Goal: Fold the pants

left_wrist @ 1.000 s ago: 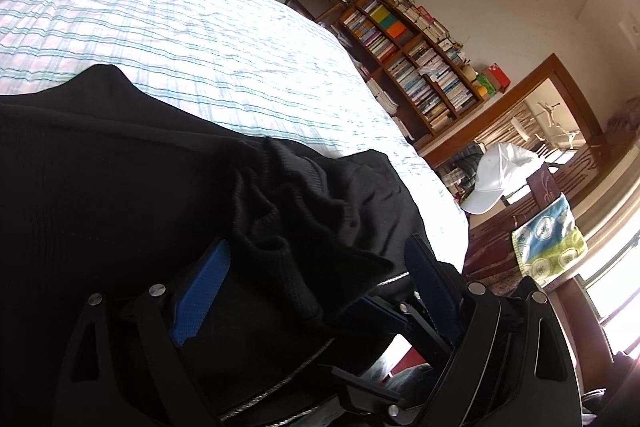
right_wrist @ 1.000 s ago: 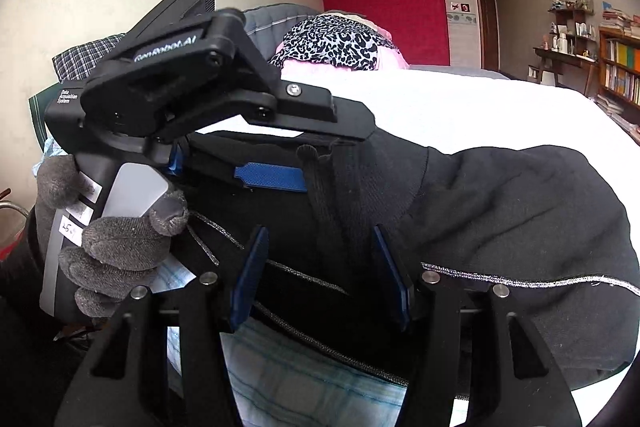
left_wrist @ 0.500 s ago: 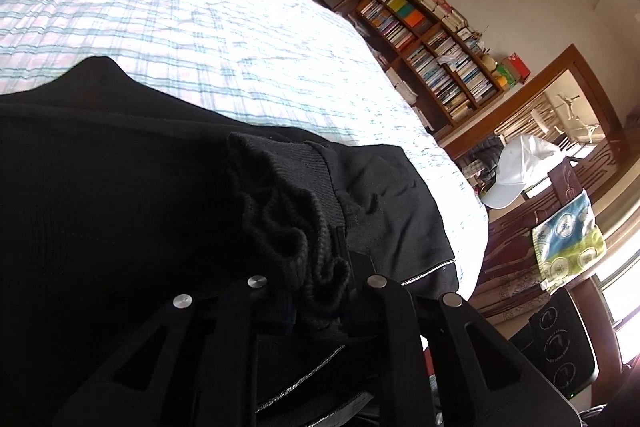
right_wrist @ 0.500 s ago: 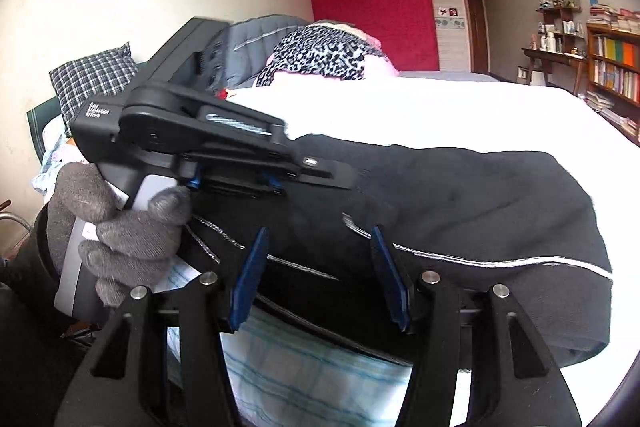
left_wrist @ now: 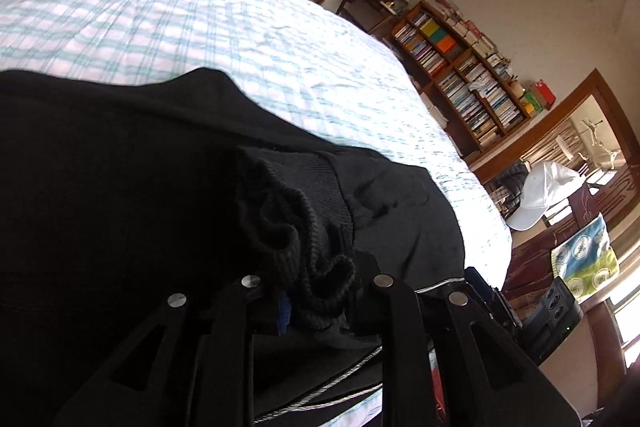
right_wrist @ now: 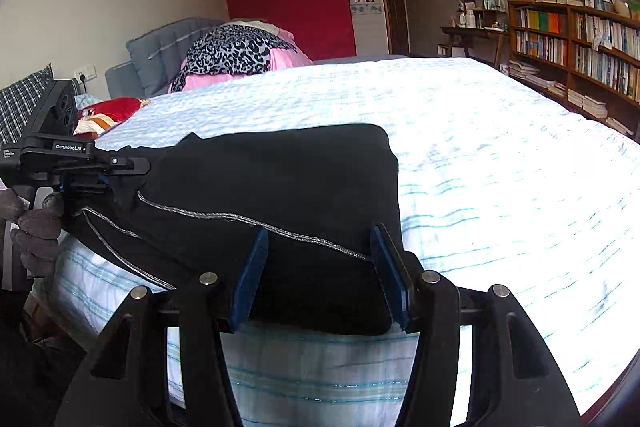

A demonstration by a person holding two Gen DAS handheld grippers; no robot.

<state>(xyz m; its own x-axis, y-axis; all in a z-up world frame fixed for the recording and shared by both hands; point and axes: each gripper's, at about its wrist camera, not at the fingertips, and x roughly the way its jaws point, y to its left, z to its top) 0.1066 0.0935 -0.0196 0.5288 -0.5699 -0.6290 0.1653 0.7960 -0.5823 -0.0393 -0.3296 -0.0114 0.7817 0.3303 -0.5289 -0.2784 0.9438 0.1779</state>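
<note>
The black pants (right_wrist: 280, 195) lie folded over on the near edge of a bed (right_wrist: 500, 155) covered in a white sheet with pale blue-green checks. A thin silver stripe (right_wrist: 248, 221) runs along the side of the fabric, curving from the left toward the near right corner. The left gripper (left_wrist: 316, 291) has its fingers pinched tight on a bunched, ribbed part of the pants, the cloth puckering up between them; in the right wrist view this same gripper (right_wrist: 120, 167) sits at the left end of the pants, carried by a hand in a grey knit glove (right_wrist: 36, 227). The right gripper (right_wrist: 320, 275) hovers at the near right corner of the pants with its fingers spread wide, blue pads (right_wrist: 252, 275) standing on either side of the fold; whether they touch the cloth cannot be told. At the far end of the bed lie a leopard-print cloth on pink bedding (right_wrist: 236, 55) and a grey cushion (right_wrist: 164, 47). A bookshelf (right_wrist: 576, 43) full of books stands along the right wall, and a white cap (left_wrist: 540, 195) hangs near the doorway in the left wrist view.
</note>
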